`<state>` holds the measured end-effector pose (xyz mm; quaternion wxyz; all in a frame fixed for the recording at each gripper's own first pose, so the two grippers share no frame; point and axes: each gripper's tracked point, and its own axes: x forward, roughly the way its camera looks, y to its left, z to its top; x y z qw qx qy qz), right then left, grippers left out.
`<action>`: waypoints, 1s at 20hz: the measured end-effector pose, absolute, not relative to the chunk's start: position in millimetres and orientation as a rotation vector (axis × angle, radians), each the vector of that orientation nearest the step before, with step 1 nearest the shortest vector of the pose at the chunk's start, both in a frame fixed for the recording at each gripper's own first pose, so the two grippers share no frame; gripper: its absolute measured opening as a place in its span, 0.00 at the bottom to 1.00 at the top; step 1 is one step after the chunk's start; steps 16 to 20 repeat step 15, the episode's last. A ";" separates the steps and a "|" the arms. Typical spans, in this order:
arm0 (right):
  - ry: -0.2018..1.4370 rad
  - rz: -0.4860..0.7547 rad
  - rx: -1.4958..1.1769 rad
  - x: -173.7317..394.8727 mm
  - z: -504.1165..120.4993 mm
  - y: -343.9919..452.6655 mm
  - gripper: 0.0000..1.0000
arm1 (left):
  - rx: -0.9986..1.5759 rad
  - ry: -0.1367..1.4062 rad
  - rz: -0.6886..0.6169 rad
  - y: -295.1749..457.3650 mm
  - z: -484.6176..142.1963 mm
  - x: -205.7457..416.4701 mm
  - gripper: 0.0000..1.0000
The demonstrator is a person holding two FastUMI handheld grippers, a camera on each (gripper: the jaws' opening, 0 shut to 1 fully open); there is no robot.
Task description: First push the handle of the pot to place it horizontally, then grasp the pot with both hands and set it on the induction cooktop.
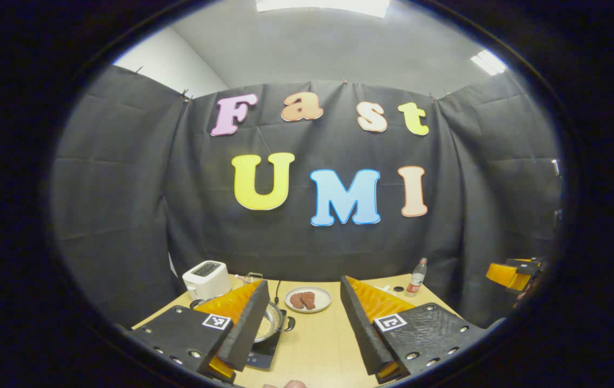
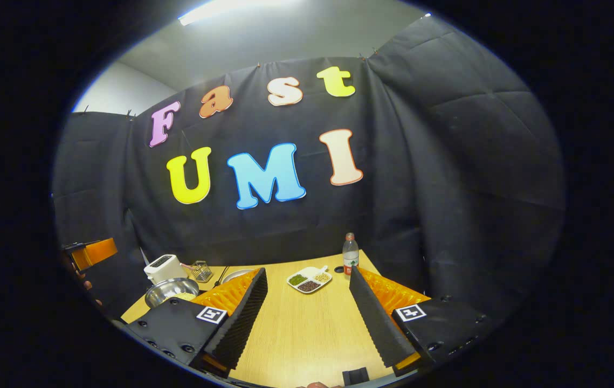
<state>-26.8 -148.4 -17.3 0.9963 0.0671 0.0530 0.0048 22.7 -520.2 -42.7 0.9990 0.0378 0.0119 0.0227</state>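
Both tools released above the tabletop — left tool has the pot just left of it; right tool grasps nothing.

The bench has a pale wood-grain face, smooth with a soft sheen. The pot is bright bare metal, polished enough to catch the light, and it sits on the induction cooktop, whose top is dark glossy glass. The toaster has a smooth white plastic shell. A round plate looks like glazed white ceramic. The divided dish is white and smooth too. The bottle is clear plastic. Behind everything hangs matt black cloth, creased and quilted-looking. Inner faces of the gripper fingers are ridged and matt.
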 end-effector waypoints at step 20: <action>0.049 -0.013 0.017 -59.2 -19.9 -101.4 0.92 | 0.029 0.003 0.018 -502.6 -80.4 -20.6 0.76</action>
